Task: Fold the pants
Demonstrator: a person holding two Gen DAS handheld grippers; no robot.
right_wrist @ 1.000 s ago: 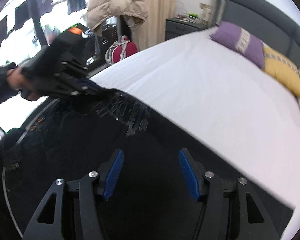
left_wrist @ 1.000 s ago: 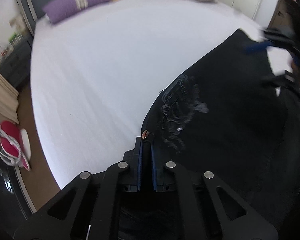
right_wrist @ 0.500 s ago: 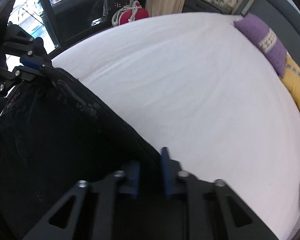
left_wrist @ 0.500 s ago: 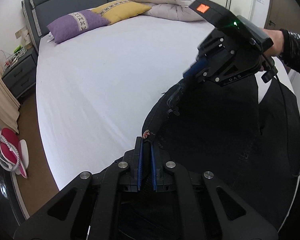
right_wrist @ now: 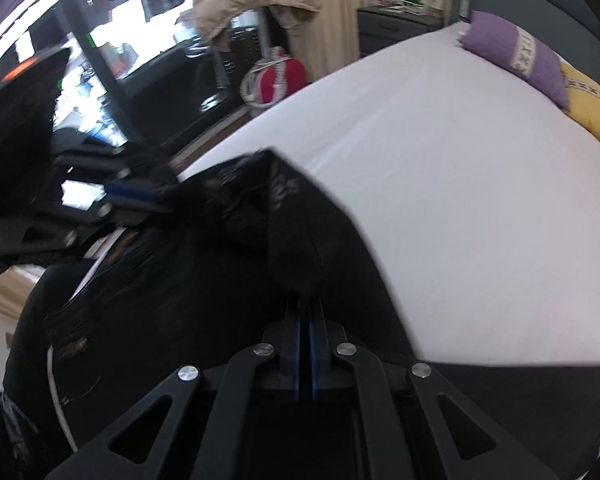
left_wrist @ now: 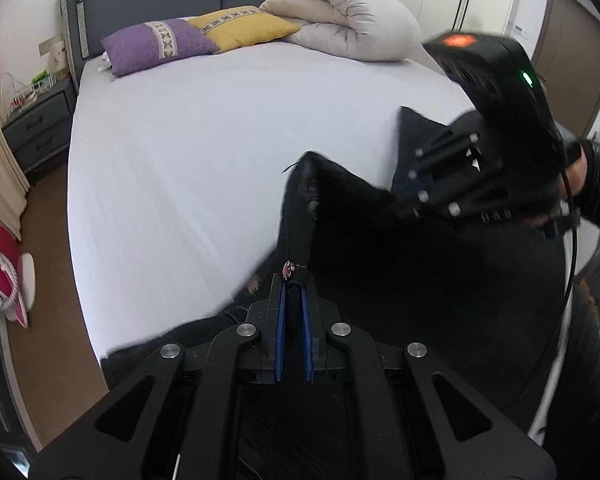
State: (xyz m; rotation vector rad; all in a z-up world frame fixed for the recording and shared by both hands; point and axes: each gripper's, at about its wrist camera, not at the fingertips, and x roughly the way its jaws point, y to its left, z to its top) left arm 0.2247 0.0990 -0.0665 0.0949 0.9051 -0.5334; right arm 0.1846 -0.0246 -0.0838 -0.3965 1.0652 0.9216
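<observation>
No text fully readable. Pale print on black pants: blurred, illegible. Small white lettering on right hand-held gripper body: blurred, illegible. Small sign on far wall: too small to read.

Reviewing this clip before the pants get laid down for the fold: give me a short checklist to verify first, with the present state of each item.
1. Left gripper shut on the black pants, next to the metal button: ok.
2. Right gripper shut on a fold of the pants: ok.
3. Cloth lifted between the two grippers, not lying flat on the bed: ok.
4. White sheet ahead bare where the pants would land: ok.
5. Purple pillow, yellow pillow and rolled duvet far off by the headboard: ok.
6. Pant legs aligned and untwisted: cannot tell, they hang out of view.
</observation>
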